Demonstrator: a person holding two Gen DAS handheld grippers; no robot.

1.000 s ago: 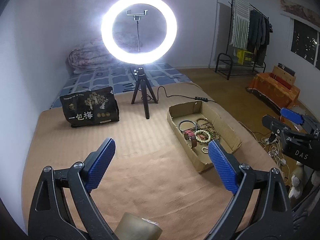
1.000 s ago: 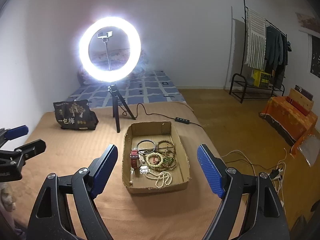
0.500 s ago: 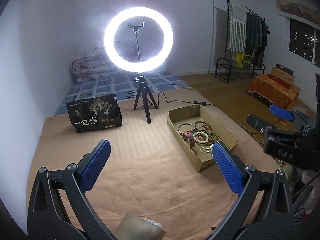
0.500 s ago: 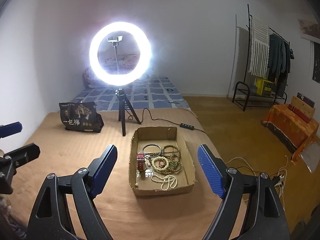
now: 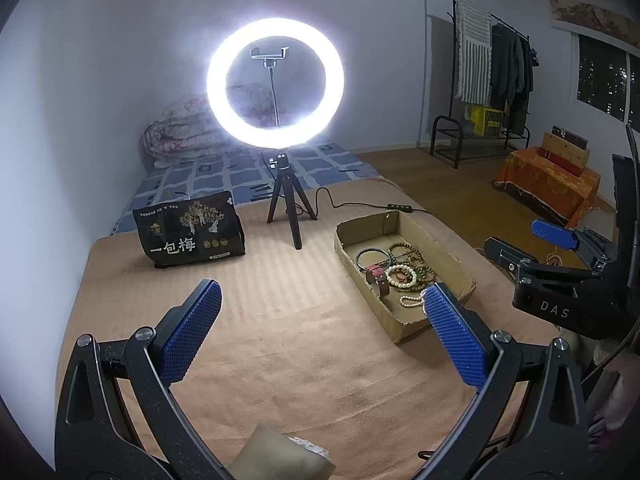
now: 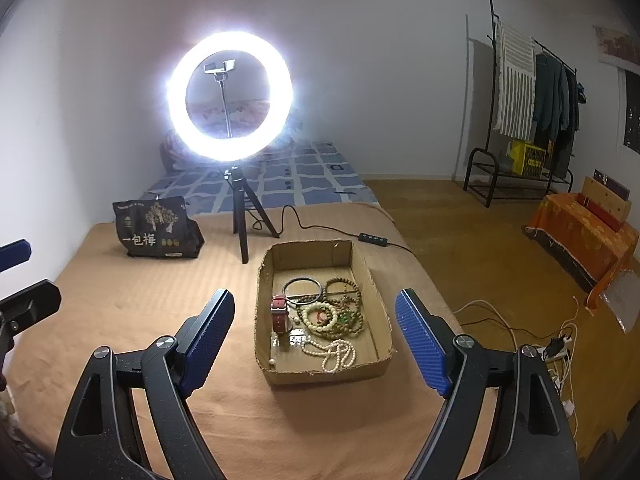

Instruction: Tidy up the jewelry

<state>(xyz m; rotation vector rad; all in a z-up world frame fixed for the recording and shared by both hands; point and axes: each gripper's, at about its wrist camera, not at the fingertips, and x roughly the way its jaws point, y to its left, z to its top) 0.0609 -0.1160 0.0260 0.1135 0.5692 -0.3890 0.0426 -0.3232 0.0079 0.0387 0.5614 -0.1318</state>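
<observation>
Both grippers hung empty over the tan bedspread [image 6: 120,320], the jewelry waiting in its cardboard tray [image 6: 384,336].

The tray's long axis ran near to far. It lay straight ahead of the right gripper [image 6: 316,338], framed between that gripper's widely parted jaws, and off to the right of the left gripper [image 5: 320,328], whose jaws had just been opening and stood at their widest with nothing between them (so the right hand looked the nearer one). Inside sat a tangle: a heap of brown bead strands [image 6: 348,300], a dark bangle [image 6: 302,286], a red-strapped watch [image 6: 279,314], a cream bead bracelet [image 6: 318,316] and a pearl strand [image 6: 334,354] nearest.
</observation>
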